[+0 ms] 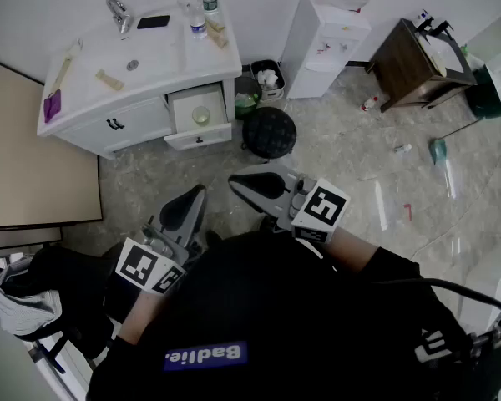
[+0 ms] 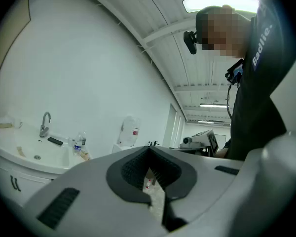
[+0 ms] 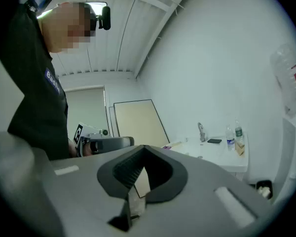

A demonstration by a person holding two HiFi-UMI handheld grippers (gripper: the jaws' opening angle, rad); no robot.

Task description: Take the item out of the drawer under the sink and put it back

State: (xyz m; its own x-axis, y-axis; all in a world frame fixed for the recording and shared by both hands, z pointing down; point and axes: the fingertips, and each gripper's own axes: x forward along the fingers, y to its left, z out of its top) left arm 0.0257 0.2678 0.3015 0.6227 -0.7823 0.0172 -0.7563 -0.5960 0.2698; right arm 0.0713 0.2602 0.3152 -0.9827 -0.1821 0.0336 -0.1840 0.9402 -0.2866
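Head view, left tool [image 1: 199, 193] clenched empty, right tool [image 1: 236, 184] clenched empty, drawer [image 1: 199, 137] open

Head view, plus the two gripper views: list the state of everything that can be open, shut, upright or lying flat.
Drawer: pulled open, with a pale round item inside.
Cabinet door: shut.
Left gripper: shut, nothing between its jaws.
Right gripper: shut, nothing between its jaws.
Water bottles: both upright on the counter.
Phone: lying flat by the faucet.
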